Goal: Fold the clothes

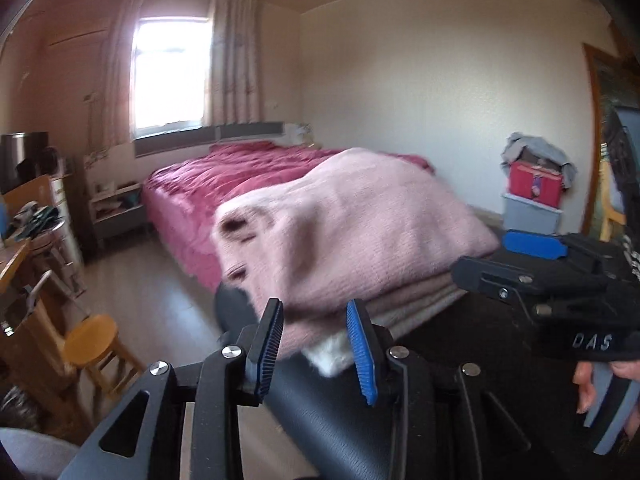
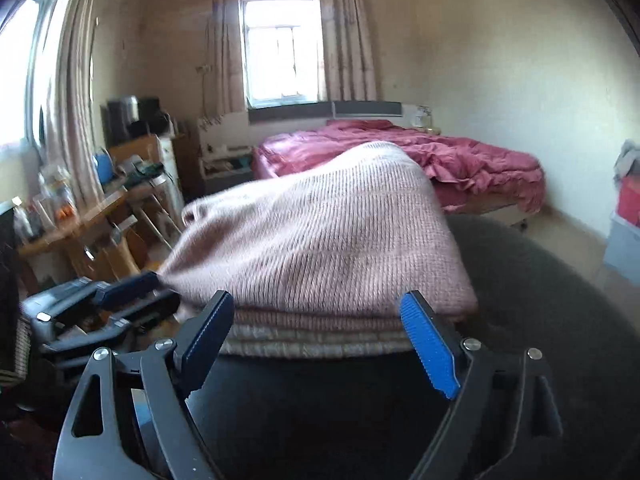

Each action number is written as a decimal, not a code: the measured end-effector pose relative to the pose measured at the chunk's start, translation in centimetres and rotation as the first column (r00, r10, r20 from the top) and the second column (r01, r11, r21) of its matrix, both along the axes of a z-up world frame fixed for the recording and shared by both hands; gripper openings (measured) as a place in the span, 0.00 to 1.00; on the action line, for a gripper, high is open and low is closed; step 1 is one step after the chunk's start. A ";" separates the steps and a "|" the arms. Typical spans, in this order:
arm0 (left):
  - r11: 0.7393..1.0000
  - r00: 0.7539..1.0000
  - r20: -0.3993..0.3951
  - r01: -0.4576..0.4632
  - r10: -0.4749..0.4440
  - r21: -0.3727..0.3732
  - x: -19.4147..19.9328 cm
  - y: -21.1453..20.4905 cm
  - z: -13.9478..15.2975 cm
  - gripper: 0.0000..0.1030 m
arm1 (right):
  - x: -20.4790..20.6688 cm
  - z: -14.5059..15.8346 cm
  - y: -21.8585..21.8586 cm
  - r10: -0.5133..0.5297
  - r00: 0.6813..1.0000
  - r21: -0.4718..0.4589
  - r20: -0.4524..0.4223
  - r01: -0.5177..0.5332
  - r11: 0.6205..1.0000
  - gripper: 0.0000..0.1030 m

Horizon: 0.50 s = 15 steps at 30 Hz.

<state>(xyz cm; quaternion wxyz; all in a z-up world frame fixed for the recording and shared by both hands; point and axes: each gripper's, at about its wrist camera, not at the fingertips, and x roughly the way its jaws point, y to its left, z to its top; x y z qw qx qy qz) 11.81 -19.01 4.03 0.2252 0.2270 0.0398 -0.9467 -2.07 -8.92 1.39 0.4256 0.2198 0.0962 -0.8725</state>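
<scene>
A folded pink knit sweater (image 1: 360, 220) lies on top of a stack of folded clothes on a black padded surface (image 1: 332, 420); it also shows in the right wrist view (image 2: 320, 240). Beige folded layers (image 2: 312, 340) lie under it. My left gripper (image 1: 316, 344) is open and empty at the stack's near left edge. My right gripper (image 2: 324, 344) is open and empty at the stack's near side. The right gripper shows in the left wrist view (image 1: 560, 280), and the left gripper shows in the right wrist view (image 2: 100, 304), beside the sweater's corner.
A bed with a magenta cover (image 1: 224, 176) stands behind the stack under a window (image 1: 172, 76). A wooden stool (image 1: 92, 340) and a cluttered desk (image 2: 80, 216) are at the left. Stacked storage boxes (image 1: 532, 200) stand at the right wall.
</scene>
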 end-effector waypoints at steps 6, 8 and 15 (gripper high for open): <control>0.992 0.992 0.059 -0.113 0.110 0.050 1.0 -0.1 1.1 0.32 | 1.7 -0.5 -0.8 -0.012 1.000 0.049 -0.002 0.012 0.999 0.86; 0.988 0.988 0.054 -0.148 0.145 0.045 1.1 0.1 1.9 0.32 | 2.2 -0.2 -0.6 -0.012 1.000 0.036 -0.005 0.012 0.999 0.86; 0.983 0.978 0.104 -0.183 0.183 -0.007 0.0 0.3 2.4 0.32 | 2.7 0.4 0.1 -0.011 1.000 -0.004 -0.013 0.011 1.000 0.87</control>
